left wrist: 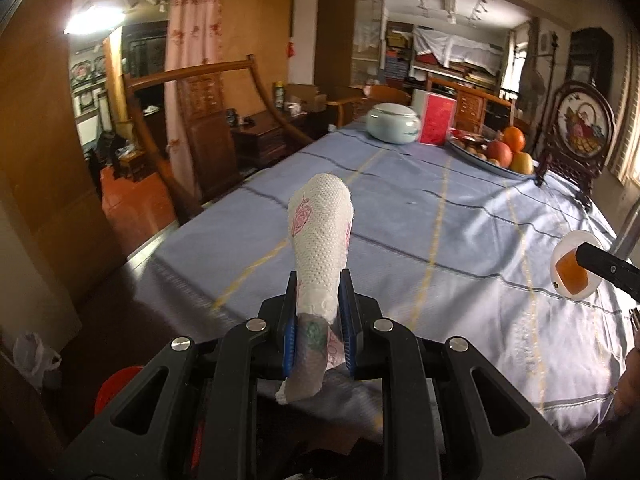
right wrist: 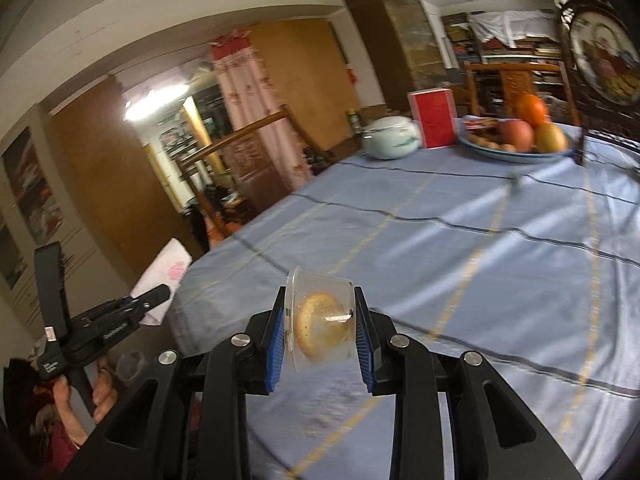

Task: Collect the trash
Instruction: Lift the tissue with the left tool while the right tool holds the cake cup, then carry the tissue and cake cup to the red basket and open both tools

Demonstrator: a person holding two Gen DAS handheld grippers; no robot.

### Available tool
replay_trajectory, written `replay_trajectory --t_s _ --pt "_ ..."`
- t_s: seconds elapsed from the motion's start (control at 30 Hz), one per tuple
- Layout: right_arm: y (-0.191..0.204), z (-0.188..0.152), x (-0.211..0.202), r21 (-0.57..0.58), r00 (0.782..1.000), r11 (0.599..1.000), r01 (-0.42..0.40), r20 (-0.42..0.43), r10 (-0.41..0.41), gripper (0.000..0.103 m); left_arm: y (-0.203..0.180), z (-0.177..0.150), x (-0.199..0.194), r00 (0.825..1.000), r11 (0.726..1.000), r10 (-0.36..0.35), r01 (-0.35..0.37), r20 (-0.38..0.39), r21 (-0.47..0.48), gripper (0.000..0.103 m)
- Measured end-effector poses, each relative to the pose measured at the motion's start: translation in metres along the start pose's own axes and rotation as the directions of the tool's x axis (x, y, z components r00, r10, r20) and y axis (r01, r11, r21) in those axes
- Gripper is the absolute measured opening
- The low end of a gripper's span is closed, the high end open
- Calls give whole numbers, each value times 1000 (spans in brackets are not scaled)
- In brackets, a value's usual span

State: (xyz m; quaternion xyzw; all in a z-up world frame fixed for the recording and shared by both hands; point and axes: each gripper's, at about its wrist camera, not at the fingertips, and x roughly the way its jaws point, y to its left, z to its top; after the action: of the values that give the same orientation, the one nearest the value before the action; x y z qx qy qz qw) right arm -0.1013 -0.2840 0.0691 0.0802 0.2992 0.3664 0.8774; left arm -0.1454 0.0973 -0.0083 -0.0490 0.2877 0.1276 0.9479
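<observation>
My left gripper [left wrist: 319, 300] is shut on a crumpled white paper towel with pink flowers [left wrist: 322, 236], held up above the near left edge of the table. The towel also shows in the right wrist view [right wrist: 164, 276]. My right gripper [right wrist: 320, 320] is shut on a clear plastic cup [right wrist: 320, 320] with an orange residue at its bottom, held on its side above the blue tablecloth [right wrist: 480, 260]. The cup shows at the right of the left wrist view [left wrist: 574, 266].
At the far end of the table stand a pale ceramic pot [left wrist: 394, 122], a red box [left wrist: 436, 118], a fruit plate [left wrist: 496, 152] and a round framed screen [left wrist: 580, 128]. Wooden chairs [left wrist: 200, 120] stand at the left. A red bin [left wrist: 120, 388] sits below the table edge.
</observation>
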Motion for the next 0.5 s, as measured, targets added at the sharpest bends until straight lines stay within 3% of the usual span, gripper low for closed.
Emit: replay_trajectory --t_s 0.3,0.5 --pt "89 -4 34 -113 985 980 -163 -67 156 30 67 -22 -24 995 988 104 -105 -13 -115 20" --pt "136 -8 57 -163 960 950 -266 -138 245 30 119 -45 -38 979 956 192 -202 -68 -211 20"
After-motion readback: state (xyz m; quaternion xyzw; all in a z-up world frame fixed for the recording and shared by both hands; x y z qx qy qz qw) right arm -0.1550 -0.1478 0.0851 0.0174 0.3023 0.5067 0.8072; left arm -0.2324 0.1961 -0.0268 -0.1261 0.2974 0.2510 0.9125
